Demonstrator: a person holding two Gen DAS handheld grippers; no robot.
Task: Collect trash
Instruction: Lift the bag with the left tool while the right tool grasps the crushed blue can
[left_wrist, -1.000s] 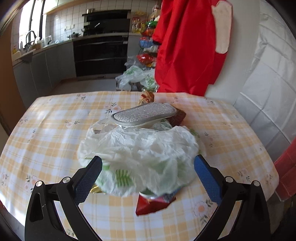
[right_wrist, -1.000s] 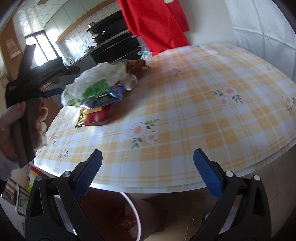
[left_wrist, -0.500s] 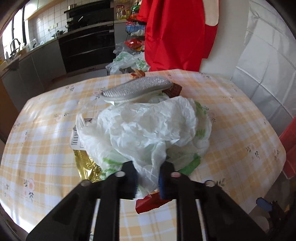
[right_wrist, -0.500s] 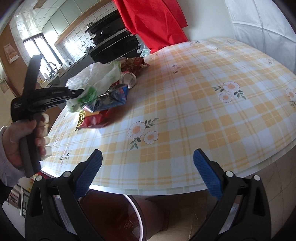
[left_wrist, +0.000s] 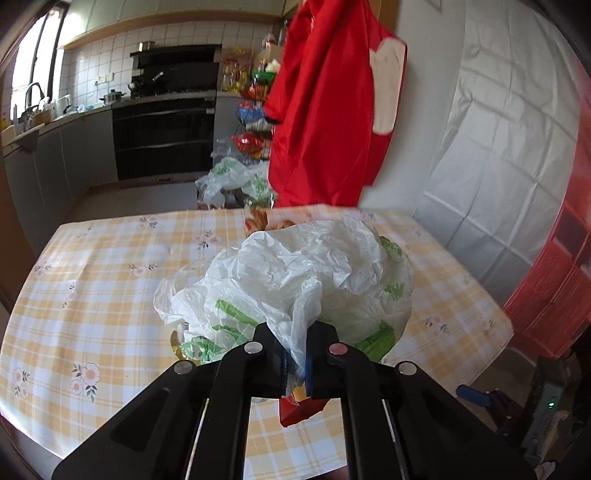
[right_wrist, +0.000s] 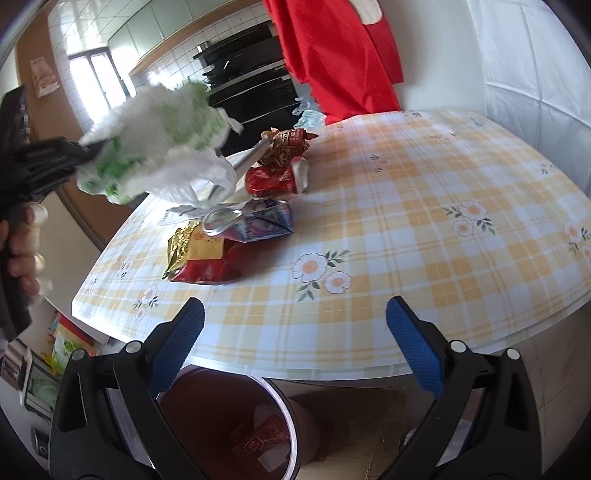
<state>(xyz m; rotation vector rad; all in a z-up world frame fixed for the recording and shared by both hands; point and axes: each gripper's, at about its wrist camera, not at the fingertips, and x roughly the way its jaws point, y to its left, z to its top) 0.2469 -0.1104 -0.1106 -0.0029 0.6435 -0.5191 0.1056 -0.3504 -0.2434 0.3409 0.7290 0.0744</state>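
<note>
A crumpled white plastic bag with green print (left_wrist: 303, 280) hangs off the table in my left gripper (left_wrist: 297, 363), which is shut on a fold of it. From the right wrist view the same bag (right_wrist: 159, 147) is lifted above the pile, held by the left gripper (right_wrist: 83, 153) in a person's hand (right_wrist: 26, 243). Left on the yellow checked table (right_wrist: 424, 229) are a red and gold wrapper (right_wrist: 201, 258), a blue wrapper (right_wrist: 258, 221), a crushed red can (right_wrist: 275, 179) and a brown snack bag (right_wrist: 286, 144). My right gripper (right_wrist: 293, 347) stands open over the table's near edge, nothing between its fingers.
A dark red waste bin (right_wrist: 236, 428) with some trash inside stands on the floor under the table edge, below my right gripper. A red cloth (left_wrist: 328, 110) hangs beyond the table. Kitchen counters and a black oven (left_wrist: 166, 129) lie behind. A red crate (left_wrist: 554, 280) is at right.
My left gripper went from wide open around the plastic bag to shut on it, then lifted it off the pile, uncovering the wrappers and can. The right gripper rose slightly and stayed open.
</note>
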